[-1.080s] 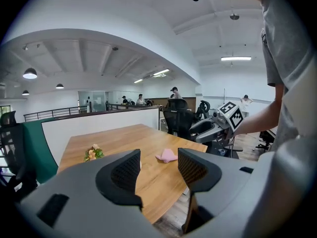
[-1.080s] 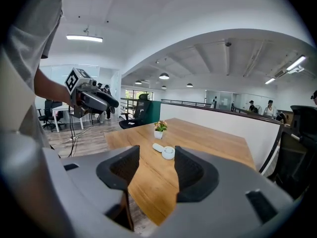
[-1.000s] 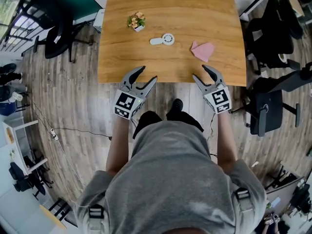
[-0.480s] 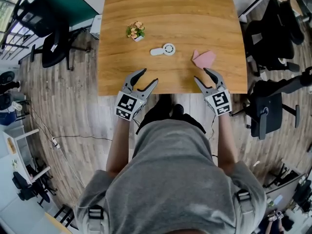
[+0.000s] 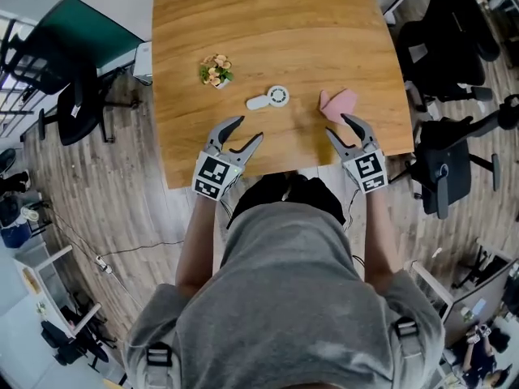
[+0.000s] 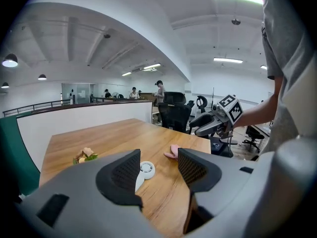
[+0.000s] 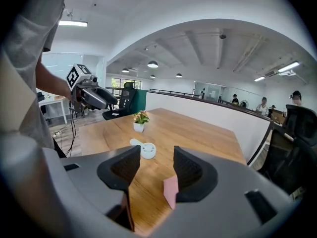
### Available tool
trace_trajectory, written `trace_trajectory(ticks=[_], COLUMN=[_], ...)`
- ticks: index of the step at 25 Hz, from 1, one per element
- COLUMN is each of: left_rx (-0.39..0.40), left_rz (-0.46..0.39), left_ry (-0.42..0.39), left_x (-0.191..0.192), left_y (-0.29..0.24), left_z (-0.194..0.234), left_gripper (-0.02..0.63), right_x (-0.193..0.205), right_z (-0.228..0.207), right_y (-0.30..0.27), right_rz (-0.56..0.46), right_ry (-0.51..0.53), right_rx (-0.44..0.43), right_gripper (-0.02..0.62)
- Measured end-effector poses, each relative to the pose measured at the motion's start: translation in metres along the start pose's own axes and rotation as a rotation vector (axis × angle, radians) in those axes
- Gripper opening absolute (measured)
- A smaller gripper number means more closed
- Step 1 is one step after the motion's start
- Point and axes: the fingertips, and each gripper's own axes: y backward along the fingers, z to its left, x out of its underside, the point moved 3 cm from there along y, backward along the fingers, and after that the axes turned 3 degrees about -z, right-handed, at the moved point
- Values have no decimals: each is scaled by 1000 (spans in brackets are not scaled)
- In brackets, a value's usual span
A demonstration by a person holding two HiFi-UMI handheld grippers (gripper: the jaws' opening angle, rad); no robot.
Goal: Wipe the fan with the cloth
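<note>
jaws apart, empty: left gripper, right gripper over wooden table; office chairs beside.

Wooden bench carries a small potted plant near its left side. Black office chairs stand on plank floor.

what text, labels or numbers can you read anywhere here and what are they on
No readable words or numbers anywhere.
The left tongs and right tongs carry only black-and-white square code patterns, not letters.
The small white round fan and folded pink cloth show no print.
</note>
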Motion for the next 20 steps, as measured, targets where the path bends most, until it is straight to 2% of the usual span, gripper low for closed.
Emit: trace_trajectory(ticks=[4,9,13,20], left_rx=[26,34,36,45], left_rz=[42,83,108,198], left_ry=[7,13,47,-5], left_x=[13,33,50,81], left_y=[-12,-33,-51,-82], left_z=[15,26,38,55], left_gripper=[252,252,252,252], right_x=[9,18,30,53], right_z=[-8,-11,-14,-19], right_y=[-3,-9,-18,-40], right_rz=[18,35,54,92], right_ry=[-24,-50,-76,-106], right_rx=[51,57,45,7], right_gripper=[216,215,215,215])
